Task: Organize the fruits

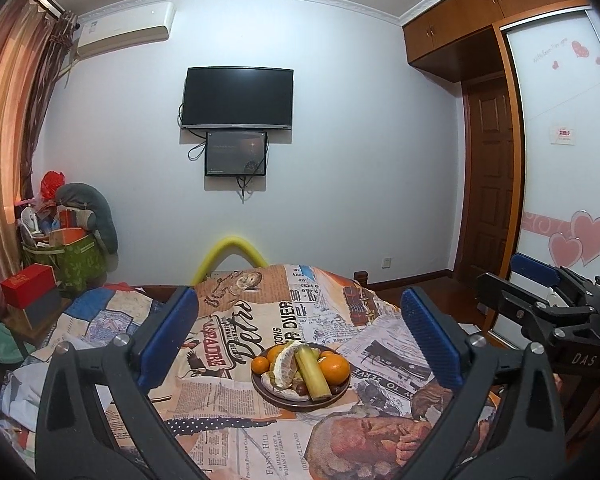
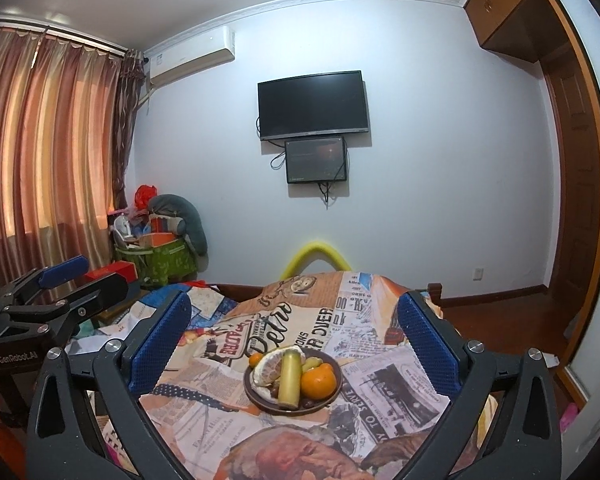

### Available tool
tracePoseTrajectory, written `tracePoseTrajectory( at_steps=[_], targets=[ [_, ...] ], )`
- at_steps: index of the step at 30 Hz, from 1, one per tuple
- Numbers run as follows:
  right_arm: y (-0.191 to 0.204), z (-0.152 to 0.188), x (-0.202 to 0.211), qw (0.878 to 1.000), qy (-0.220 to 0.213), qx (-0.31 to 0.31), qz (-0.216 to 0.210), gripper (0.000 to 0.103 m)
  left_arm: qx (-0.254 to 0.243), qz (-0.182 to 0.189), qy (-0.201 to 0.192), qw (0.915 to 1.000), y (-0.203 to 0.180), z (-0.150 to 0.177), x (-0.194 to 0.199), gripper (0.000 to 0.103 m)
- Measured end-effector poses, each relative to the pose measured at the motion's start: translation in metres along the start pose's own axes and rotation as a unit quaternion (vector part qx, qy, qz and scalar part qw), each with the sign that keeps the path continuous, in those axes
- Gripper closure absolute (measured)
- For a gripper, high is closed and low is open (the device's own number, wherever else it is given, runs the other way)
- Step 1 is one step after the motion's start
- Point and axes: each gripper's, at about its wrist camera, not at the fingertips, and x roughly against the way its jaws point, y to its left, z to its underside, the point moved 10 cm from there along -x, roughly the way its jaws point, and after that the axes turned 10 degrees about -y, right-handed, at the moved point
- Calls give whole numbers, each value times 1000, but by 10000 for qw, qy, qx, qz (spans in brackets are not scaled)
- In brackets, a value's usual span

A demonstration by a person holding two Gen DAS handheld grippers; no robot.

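- The left gripper (image 1: 298, 336) was released, with its blue pads far apart and nothing between them.
- The right gripper (image 2: 294, 338) was released too; its jaws stood wide and held nothing.
- In the left wrist view, the right gripper appeared at the right edge, beside the left one and apart from it.
- The brown plate (image 1: 342, 394) lay on the printed cloth (image 1: 244, 444), ahead of both grippers and not touched by them.
- The fruits were all on the plate: a big orange (image 1: 333, 369) on the right side, a smaller orange (image 1: 260, 365) on the left side, and a peeled pomelo piece (image 1: 282, 362) between them.
- A green-yellow stick of fruit (image 1: 313, 374) lay across the middle of the plate, touching the big orange and the pomelo piece.
- Some small dark fruits (image 1: 300, 390) were at the near side of the plate; what they were, I could not tell.
- Behind the bed, a television (image 1: 238, 98) hung on the wall (image 1: 340, 160), with a small screen (image 1: 236, 153) just under it.
- Curtains (image 2: 48, 136) covered the window at the left.
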Motion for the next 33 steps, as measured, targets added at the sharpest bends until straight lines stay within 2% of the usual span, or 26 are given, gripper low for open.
tracePoseTrajectory(
  at_steps=[33],
  targets=[
    [-7, -6, 3, 9999, -33, -125, 53, 0, 81, 84, 70, 9999, -5, 4, -4, 0]
  ],
)
